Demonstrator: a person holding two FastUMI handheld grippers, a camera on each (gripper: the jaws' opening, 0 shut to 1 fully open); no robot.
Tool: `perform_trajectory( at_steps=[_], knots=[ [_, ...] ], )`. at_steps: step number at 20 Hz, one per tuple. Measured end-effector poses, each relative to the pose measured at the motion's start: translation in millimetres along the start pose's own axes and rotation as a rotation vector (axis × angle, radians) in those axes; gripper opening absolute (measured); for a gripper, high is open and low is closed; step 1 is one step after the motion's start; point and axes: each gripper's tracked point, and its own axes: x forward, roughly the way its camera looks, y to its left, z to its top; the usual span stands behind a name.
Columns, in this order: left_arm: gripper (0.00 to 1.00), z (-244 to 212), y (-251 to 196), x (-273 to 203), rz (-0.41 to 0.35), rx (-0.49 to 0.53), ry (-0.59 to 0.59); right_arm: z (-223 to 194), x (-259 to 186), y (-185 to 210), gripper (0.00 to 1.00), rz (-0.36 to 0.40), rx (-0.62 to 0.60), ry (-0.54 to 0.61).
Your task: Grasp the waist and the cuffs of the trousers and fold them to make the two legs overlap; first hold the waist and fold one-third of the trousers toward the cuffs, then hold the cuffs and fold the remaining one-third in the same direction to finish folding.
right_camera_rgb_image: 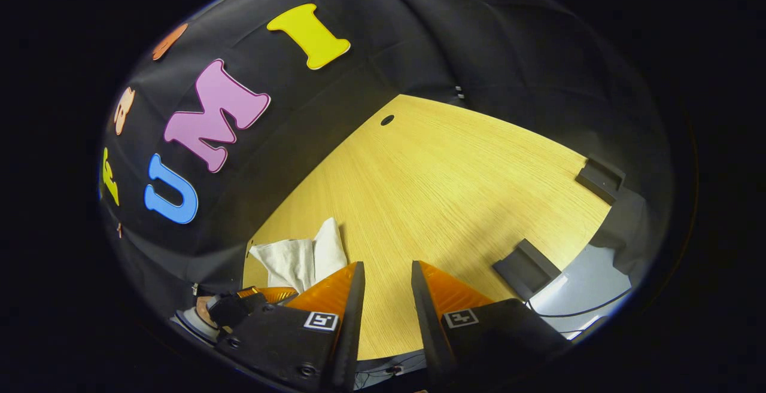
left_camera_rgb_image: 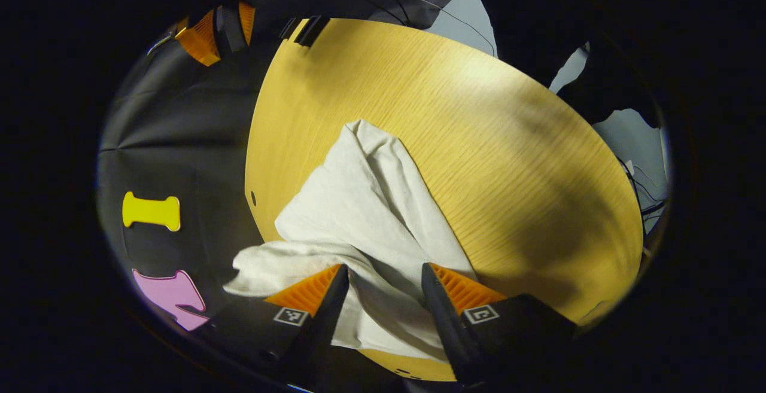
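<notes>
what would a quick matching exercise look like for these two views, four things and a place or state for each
Things
1. trousers
2. left gripper
3. right gripper
4. table

Places or states
A. open above bare wood, nothing between its fingers
B. light wood with a small dark hole near the far edge
C. white, bunched up in a loose heap at the table's edge
D. open, a finger on either side of a fold of cloth

Pairs: 1-C, 2-D, 3-A, 4-B
</notes>
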Motion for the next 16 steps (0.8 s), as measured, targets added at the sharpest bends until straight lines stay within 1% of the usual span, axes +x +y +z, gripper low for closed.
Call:
perform_trajectory(
  at_steps=[1, 2, 4, 6, 11, 14, 16],
  knots=[
    [0.92, 0, 4, -2, 0.012, 0.000, -0.003, 0, -1, 1, 0.49, 0.002, 0.001, 0.000],
    [0.97, 1, 8, -8, 0.028, -0.001, -0.008, -1, -2, 2, 0.49, 0.004, 0.000, -0.001],
    [0.98, 1, 20, -17, 0.074, -0.017, -0.012, -1, -4, 5, 0.49, 0.010, -0.001, -0.003],
    [0.98, -2, 31, -32, 0.121, -0.057, -0.011, -1, -6, 10, 0.49, 0.016, -0.001, -0.008],
    [0.97, -18, 57, -77, 0.232, -0.223, -0.022, -3, -9, 24, 0.49, 0.036, -0.012, -0.014],
    [0.97, -36, 68, -105, 0.292, -0.387, -0.018, -8, -10, 37, 0.49, 0.054, -0.024, -0.013],
    [0.97, -53, 72, -119, 0.325, -0.544, -0.013, -13, -9, 44, 0.49, 0.060, -0.056, -0.008]
  ],
)
